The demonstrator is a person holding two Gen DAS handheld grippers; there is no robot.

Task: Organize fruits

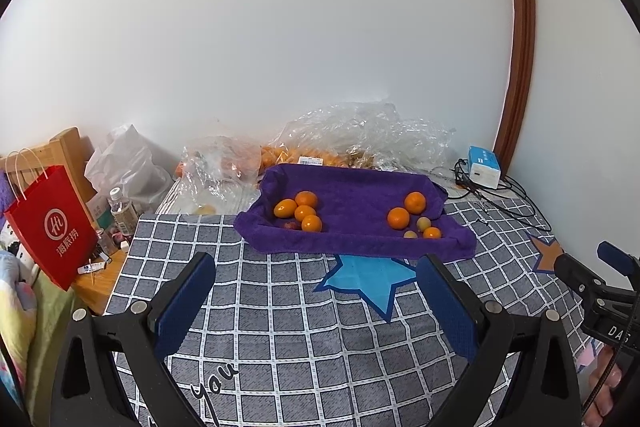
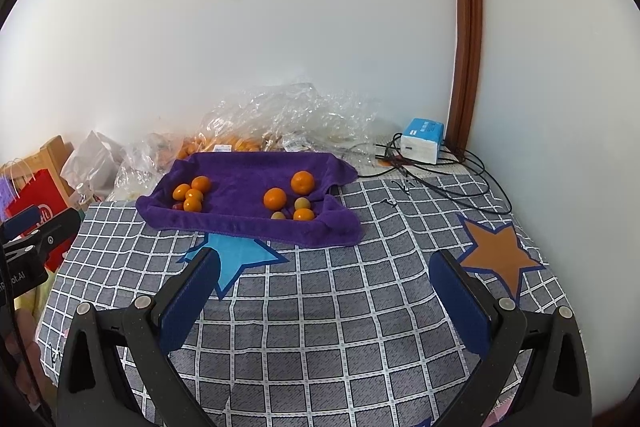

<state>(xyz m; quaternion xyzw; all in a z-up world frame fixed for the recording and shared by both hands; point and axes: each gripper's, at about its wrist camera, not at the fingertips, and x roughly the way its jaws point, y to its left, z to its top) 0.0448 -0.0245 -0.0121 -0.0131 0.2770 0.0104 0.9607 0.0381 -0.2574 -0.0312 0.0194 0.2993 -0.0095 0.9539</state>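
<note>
While both tools (image 1: 316, 301) (image 2: 324, 299) gape empty | oranges (image 1: 298, 211) clustered on purple towel (image 1: 352, 195) | two groups

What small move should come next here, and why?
Probably ease the right tool forward toward the small fruits at the towel's right end. Both tools are open and empty, short of the towel, and those lie nearest that tool.
</note>
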